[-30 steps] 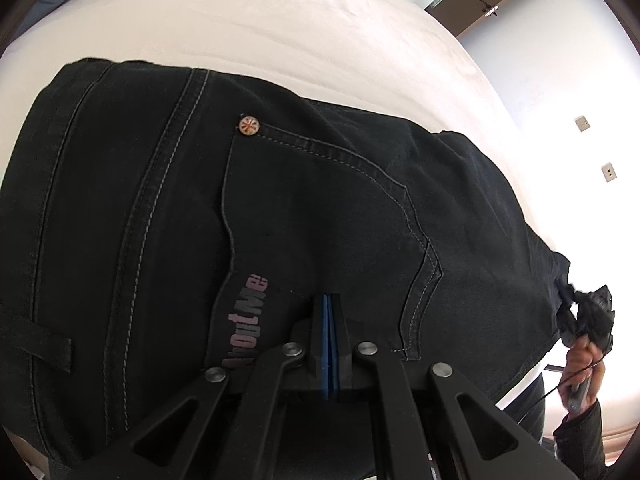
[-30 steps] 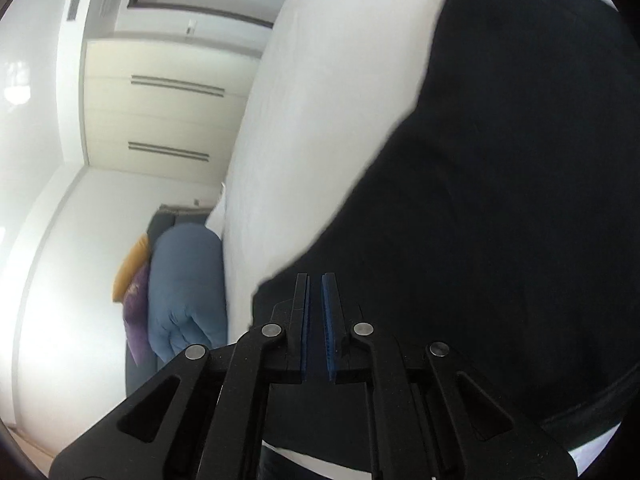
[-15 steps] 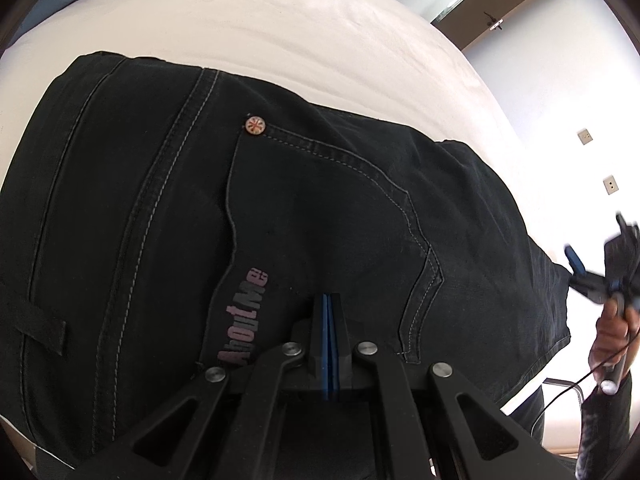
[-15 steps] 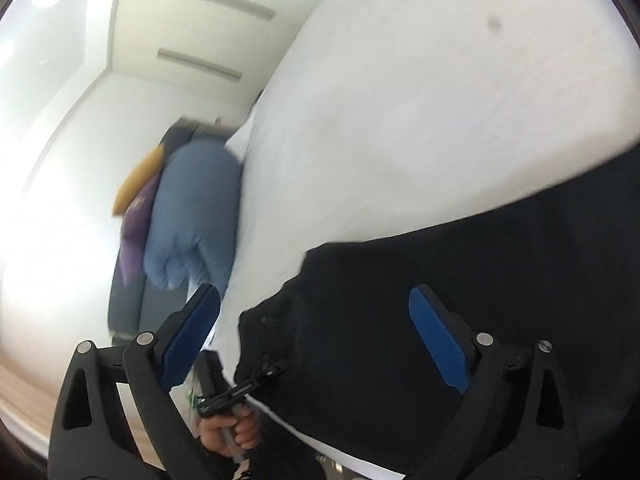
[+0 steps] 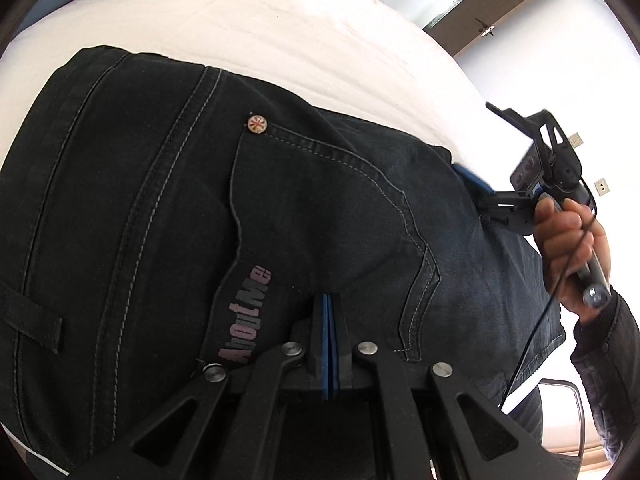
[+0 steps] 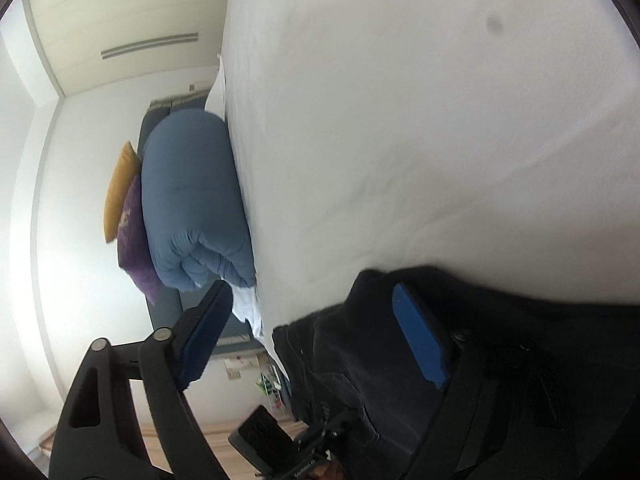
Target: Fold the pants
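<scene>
Left wrist view: the left gripper (image 5: 328,344) has its blue pads pressed flat together, with nothing visibly caught between them, and it hovers low over the seat of the black pants (image 5: 200,220). Just ahead of the tips lies the back pocket (image 5: 320,220), with the pink "AboutMe" print (image 5: 245,314) to their left and a round rivet (image 5: 256,124) further out at the pocket's top corner. Beyond the cloth on all far sides is the white bed sheet (image 5: 260,20).

Well to the right of those tips, the right gripper (image 5: 494,156) comes in at the pants' edge, carried by a hand (image 5: 572,252). In the right wrist view the right gripper's jaws stand wide, having just been closing from wider still, and the pads do not press on anything. The right-hand pad (image 6: 420,336) lies over the dark fabric while the left-hand pad (image 6: 204,340) hangs off the bed side, so the folded edge sits between them, unheld.

Risks, as I judge them: closing here may pinch only the top layer, so the lower layer drags and the fold skews. The sheet could be caught along with the denim. With the left jaws holding nothing, a pull from the right could slide the whole garment toward the bed's edge, where the blue duvet roll (image 6: 192,204) sits beyond.
</scene>
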Available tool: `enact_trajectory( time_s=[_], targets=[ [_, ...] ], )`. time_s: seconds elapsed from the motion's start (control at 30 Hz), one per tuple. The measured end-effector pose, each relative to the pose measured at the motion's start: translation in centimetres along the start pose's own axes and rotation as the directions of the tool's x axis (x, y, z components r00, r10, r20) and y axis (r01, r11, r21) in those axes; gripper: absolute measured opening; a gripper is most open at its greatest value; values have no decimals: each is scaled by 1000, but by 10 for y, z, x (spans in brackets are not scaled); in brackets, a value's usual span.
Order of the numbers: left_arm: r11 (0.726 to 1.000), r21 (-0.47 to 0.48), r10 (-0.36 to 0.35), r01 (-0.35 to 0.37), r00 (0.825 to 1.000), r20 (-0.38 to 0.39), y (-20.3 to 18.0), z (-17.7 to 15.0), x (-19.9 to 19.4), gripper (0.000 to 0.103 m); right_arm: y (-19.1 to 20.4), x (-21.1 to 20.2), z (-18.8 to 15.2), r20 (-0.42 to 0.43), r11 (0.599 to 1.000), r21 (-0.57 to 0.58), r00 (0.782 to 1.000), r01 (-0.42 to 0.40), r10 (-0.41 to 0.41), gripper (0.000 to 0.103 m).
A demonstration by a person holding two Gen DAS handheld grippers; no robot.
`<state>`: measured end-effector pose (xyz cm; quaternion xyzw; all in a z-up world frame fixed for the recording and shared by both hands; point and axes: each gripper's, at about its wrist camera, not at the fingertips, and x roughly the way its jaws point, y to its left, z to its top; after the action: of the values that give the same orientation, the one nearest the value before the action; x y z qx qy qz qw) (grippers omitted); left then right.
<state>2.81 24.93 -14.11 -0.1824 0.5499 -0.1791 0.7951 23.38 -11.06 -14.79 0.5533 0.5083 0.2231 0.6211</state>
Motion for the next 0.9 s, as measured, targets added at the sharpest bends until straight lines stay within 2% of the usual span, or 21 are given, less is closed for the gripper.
enact_trajectory(
  time_s=[0.03, 0.1, 0.13, 0.17, 0.23, 0.3, 0.33, 0.4, 0.43, 0.47, 0.5, 0.53, 0.6, 0.7, 0.77, 0.83, 0.9],
  targets=[
    [1000, -3, -4, 4, 1000, 1, 1, 0, 0, 5, -5, -15, 5, 53, 1000, 11, 998, -21, 21, 75],
    [1000, -14, -11, 11, 1000, 2, 3, -1, 0, 5, -7, -55, 5, 218, 1000, 0, 976, 29, -28, 75],
    [1000, -17, -10, 10, 1000, 0, 4, -1, 1, 5, -7, -73, 1, 277, 998, -5, 959, 57, -53, 77],
    [1000, -19, -8, 8, 1000, -1, 4, -1, 1, 5, -6, -95, -4, 298, 998, -23, 953, 52, -43, 77],
    [1000, -21, 13, -13, 1000, 3, 1, 2, -5, 5, -1, -114, -25, 281, 996, -91, 960, 19, 8, 77],
    [999, 13, 42, -42, 999, 28, -15, 4, -15, 2, -2, -133, -58, 198, 987, -163, 980, -2, 35, 77],
    [999, 26, 43, -44, 998, 38, -23, 4, -20, 6, -11, -134, -75, 142, 983, -182, 989, -25, 52, 77],
    [999, 44, 15, -18, 998, 53, -42, 5, -26, 6, -34, -137, -107, 117, 982, -187, 992, -14, 37, 77],
    [998, 55, -8, 5, 998, 55, -52, 5, -27, 10, -54, -145, -116, 134, 985, -169, 991, 22, 1, 74],
    [997, 66, -46, 42, 998, 52, -67, 6, -24, 16, -71, -156, -121, 153, 989, -151, 988, 11, 12, 64],
    [995, 77, -74, 71, 996, 43, -78, 6, -20, 18, -92, -171, -126, 174, 991, -128, 983, -36, 58, 43],
    [991, 98, -92, 88, 995, 33, -93, 6, -12, 19, -107, -189, -131, 199, 994, -94, 977, -55, 72, 30],
    [981, 156, -114, 112, 993, 5, -127, 2, 10, 19, -128, -228, -144, 299, 994, -61, 949, -90, 105, 29],
    [971, 170, -165, 168, 986, -33, -157, -3, 42, 19, -147, -283, -157, 428, 994, -47, 897, -103, 113, 29],
    [971, 161, -169, 175, 984, -53, -164, -5, 58, 19, -167, -318, -164, 515, 992, -28, 849, -121, 118, 25],
    [976, 151, -145, 154, 987, -71, -161, -7, 71, 19, -186, -345, -168, 572, 988, 4, 811, -155, 125, 15],
    [979, 162, -111, 120, 992, -65, -150, -8, 73, 18, -204, -368, -174, 638, 989, 43, 766, -145, 84, 0]
  ],
)
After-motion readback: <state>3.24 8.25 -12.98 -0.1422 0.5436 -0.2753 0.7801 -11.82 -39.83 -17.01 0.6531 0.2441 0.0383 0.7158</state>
